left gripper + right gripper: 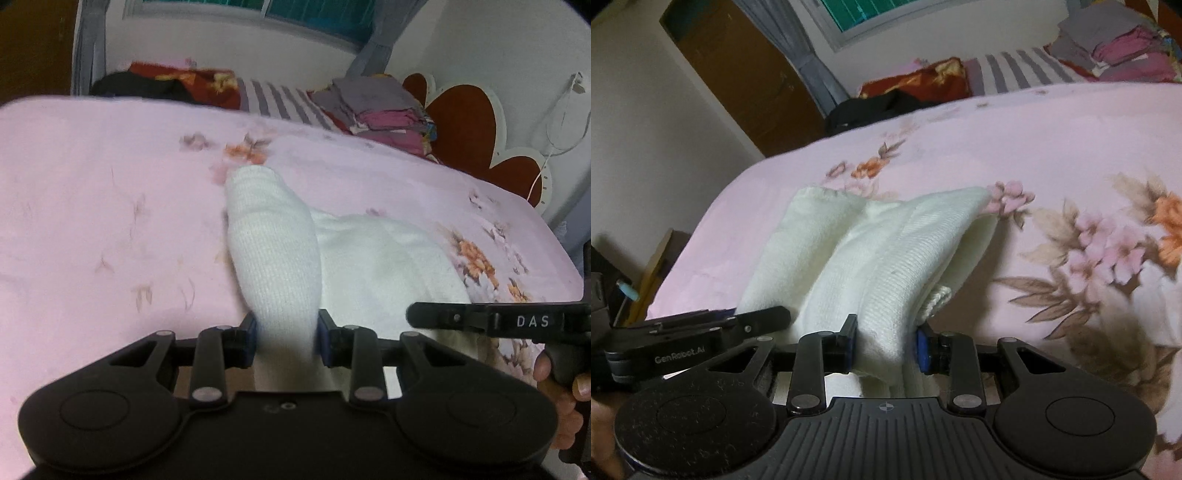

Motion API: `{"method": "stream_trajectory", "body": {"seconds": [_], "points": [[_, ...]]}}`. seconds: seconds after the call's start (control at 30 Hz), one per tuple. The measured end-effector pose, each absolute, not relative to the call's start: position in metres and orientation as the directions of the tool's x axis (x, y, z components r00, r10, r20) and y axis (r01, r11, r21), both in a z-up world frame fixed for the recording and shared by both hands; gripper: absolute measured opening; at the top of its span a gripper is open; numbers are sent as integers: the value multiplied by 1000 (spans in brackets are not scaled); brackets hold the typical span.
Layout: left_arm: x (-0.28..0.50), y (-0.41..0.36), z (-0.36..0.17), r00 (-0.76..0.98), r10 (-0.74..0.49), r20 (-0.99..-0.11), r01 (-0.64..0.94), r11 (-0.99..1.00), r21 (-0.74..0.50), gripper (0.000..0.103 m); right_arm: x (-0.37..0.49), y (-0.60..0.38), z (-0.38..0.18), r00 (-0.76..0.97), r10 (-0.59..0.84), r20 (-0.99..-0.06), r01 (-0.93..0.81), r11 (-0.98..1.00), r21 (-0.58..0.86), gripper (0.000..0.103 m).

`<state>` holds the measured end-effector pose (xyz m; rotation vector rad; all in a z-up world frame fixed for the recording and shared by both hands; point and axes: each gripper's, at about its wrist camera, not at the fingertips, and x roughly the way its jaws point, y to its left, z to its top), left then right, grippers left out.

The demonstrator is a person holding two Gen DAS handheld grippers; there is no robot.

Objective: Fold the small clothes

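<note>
Seen from the left wrist, the left hand-held gripper pinches a bunched fold of a white knit garment between its blue pads, its jaws set narrow around the cloth. The garment lies on a bed covered by a pink floral sheet, with the gathered part rising from the jaws and the rest spread flat to the right of it. At the right edge of this view the other hand-held gripper reaches in, a hand wrapped around its handle. Behind the bed sit a striped cloth and a stack of folded clothes beside a red flower-shaped headboard.

From the right wrist, the right hand-held gripper likewise clamps a thick fold of the same white garment, jaws narrow, blue pads pressed to either side. The cloth trails away from it across the sheet, a small knitted loop hanging at its right. The left tool shows at the left edge, just beside the garment. A brown wardrobe stands behind.
</note>
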<state>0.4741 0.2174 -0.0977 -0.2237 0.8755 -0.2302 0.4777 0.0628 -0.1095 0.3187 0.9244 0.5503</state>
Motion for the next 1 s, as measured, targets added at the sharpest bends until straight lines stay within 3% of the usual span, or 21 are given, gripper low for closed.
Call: {"method": "stream_trajectory", "body": {"seconds": [0.03,0.07,0.1,0.17,0.33,0.4,0.5,0.63,0.77,0.83,1.0], "points": [[477,219,-105,611,-298,-734,104,949,-298,35,479,63,-115,477,569,-670,-300,822,484,31],[476,223,-111,611,-301,-732,95,946,-309,43,482,63,-121,475,557,-682,-282,830,481,31],[477,226,-116,618,-297,-728,79,944,-319,63,483,60,-127,469,550,-691,-265,834,484,31],[477,231,-123,636,-247,-732,47,958,-283,85,487,53,-137,458,555,-694,-217,827,518,31],[476,242,-123,638,-287,-715,74,947,-313,82,489,46,-142,461,570,-680,-187,812,554,31],[472,249,-110,677,-288,-677,80,943,-322,64,486,42,-141,459,574,-678,-186,808,559,31],[475,258,-94,725,-306,-617,124,939,-320,47,472,39,-117,521,535,-666,-208,836,508,32],[505,248,-94,718,-319,-618,171,942,-288,41,476,59,-82,609,485,-628,-306,874,378,31],[524,233,-116,663,-372,-650,215,926,-311,39,501,98,-90,573,453,-683,-378,885,271,31],[523,226,-119,663,-368,-652,231,929,-289,40,510,103,-108,564,356,-745,-344,922,180,24],[519,220,-117,656,-350,-669,273,936,-221,40,513,88,-120,563,333,-756,-300,935,189,25]]}}
